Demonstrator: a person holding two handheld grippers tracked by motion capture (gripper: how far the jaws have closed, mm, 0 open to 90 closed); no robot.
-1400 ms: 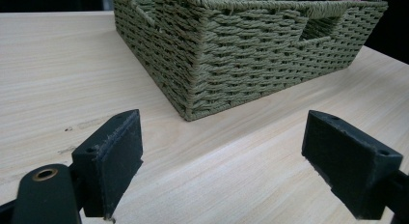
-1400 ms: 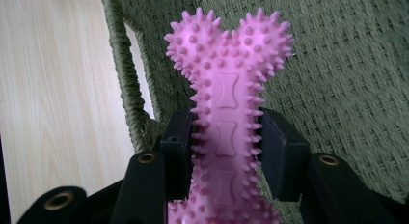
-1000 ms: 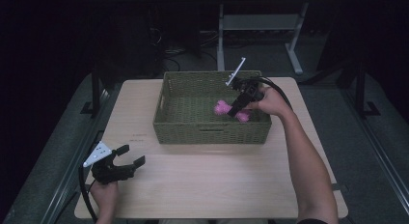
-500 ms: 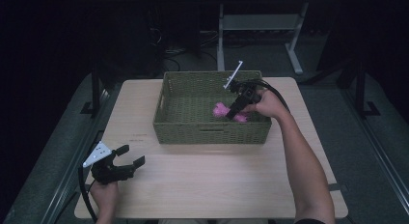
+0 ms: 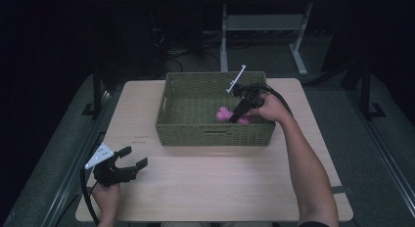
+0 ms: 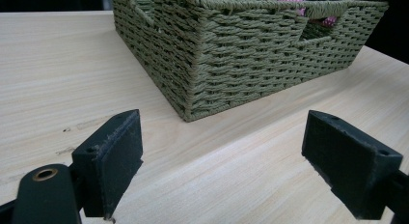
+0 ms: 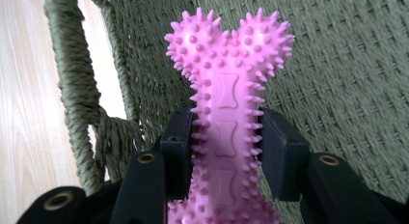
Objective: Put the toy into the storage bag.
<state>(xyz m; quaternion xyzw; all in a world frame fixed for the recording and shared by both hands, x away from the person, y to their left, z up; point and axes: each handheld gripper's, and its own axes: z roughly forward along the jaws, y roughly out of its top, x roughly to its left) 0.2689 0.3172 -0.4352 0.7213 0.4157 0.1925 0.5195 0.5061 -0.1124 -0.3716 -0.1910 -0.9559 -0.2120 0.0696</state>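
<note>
Inside the basket [image 5: 166, 102] — right gripper [image 7: 225, 151] clamps pink spiky bone [image 7: 226, 84]

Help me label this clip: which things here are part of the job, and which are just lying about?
In the job:
- pink spiky chew toy, clamped in the right gripper
- woven basket, toy held inside it

Just about:
- left gripper, open over bare table
- metal stand behind the table

Dim high view with black surroundings; the close views are brighter, sharp, slightly soft at edges.
</note>
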